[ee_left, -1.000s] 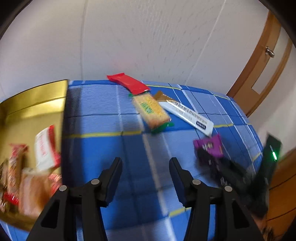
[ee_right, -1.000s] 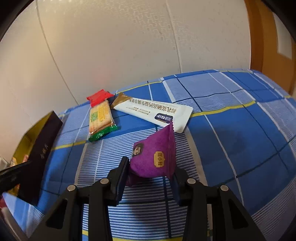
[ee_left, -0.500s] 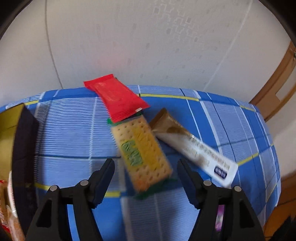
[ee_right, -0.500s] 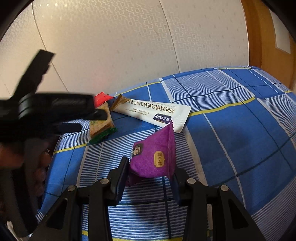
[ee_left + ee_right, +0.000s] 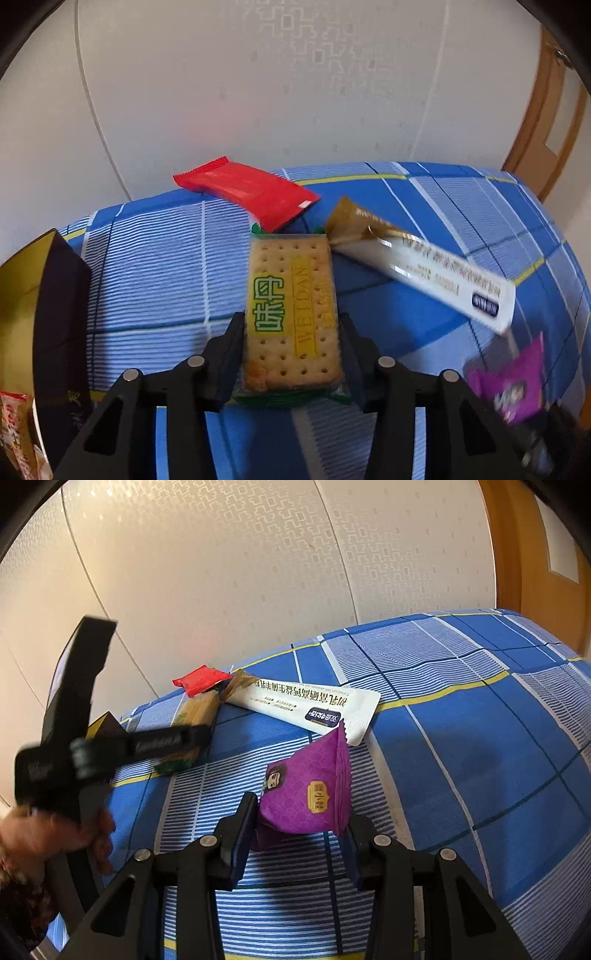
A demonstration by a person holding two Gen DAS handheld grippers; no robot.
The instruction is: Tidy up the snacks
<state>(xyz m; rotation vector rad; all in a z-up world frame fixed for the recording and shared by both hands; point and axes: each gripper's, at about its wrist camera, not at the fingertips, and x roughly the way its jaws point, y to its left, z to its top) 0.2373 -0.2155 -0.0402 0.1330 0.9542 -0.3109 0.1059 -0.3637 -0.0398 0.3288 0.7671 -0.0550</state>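
A yellow cracker pack (image 5: 291, 317) with green ends lies on the blue checked cloth (image 5: 155, 273). My left gripper (image 5: 293, 345) is open, its fingers on either side of the pack's near half. My right gripper (image 5: 301, 829) is shut on a purple triangular snack bag (image 5: 306, 794), held at the cloth. That bag also shows blurred at the lower right of the left wrist view (image 5: 513, 380). A red wrapper (image 5: 247, 194) and a long white sachet (image 5: 424, 273) lie beyond the crackers. The left gripper shows in the right wrist view (image 5: 92, 749), over the cracker pack (image 5: 194, 716).
A gold-lined box with a dark wall (image 5: 55, 325) stands at the left, with snacks inside (image 5: 14, 432). A white wall (image 5: 295, 92) backs the table. A wooden door frame (image 5: 546, 122) is at the right. The cloth drops off at the right edge.
My left gripper has swung right from the gold box and come down around the cracker pack. My right gripper holds the purple bag in the same place.
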